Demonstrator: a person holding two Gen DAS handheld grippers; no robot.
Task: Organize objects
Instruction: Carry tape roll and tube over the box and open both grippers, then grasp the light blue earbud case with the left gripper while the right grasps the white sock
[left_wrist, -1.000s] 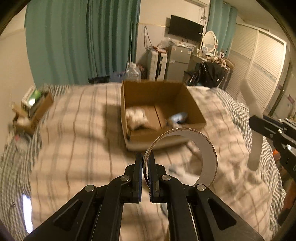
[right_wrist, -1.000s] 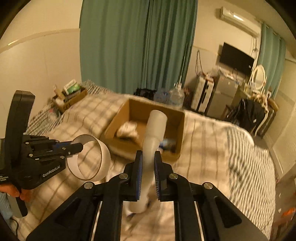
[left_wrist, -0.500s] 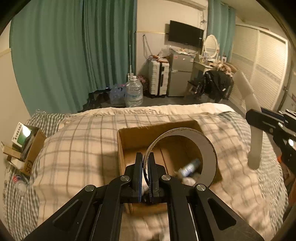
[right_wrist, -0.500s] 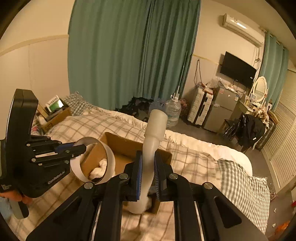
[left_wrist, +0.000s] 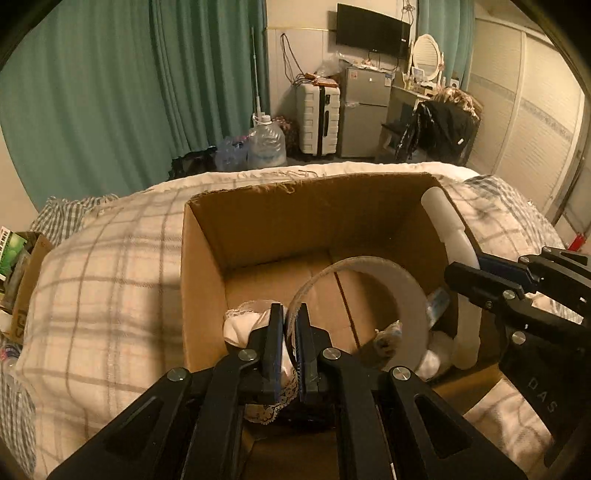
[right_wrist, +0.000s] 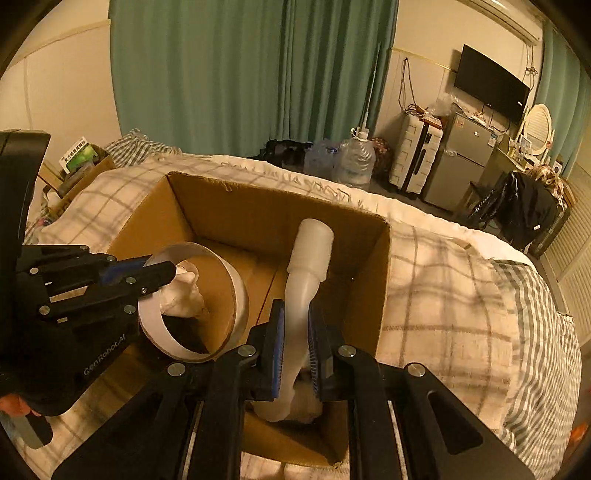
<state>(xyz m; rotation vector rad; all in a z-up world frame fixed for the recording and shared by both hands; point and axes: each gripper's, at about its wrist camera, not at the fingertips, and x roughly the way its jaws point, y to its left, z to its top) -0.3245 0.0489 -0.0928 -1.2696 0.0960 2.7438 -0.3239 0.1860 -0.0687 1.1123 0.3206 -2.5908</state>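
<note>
An open cardboard box (left_wrist: 295, 214) (right_wrist: 258, 218) sits on a plaid bed. My left gripper (left_wrist: 288, 310) (right_wrist: 162, 269) is shut on the rim of a white cardboard ring (left_wrist: 406, 295) (right_wrist: 236, 295), which hangs inside the box above a crumpled white cloth (left_wrist: 240, 325) (right_wrist: 184, 291). My right gripper (right_wrist: 295, 306) (left_wrist: 454, 273) holds a white plastic tube (right_wrist: 312, 251) (left_wrist: 454, 236) by its narrow neck. Its jaws are opening, but the pads still lie against the tube. The tube leans in the box's right side with its lower end down among the contents. A small bottle (left_wrist: 437, 299) lies on the box floor.
The plaid blanket (left_wrist: 103, 295) (right_wrist: 443, 295) spreads around the box. A small carton of items (left_wrist: 18, 266) (right_wrist: 81, 162) stands at the bed's left edge. Beyond the bed are water jugs (left_wrist: 266, 144), a white suitcase (left_wrist: 317, 118) and a small fridge (left_wrist: 365, 110).
Both grippers have moved forward and down from above the bed, so the ring and the tube now sit inside the box. Both objects remain between the jaws.
</note>
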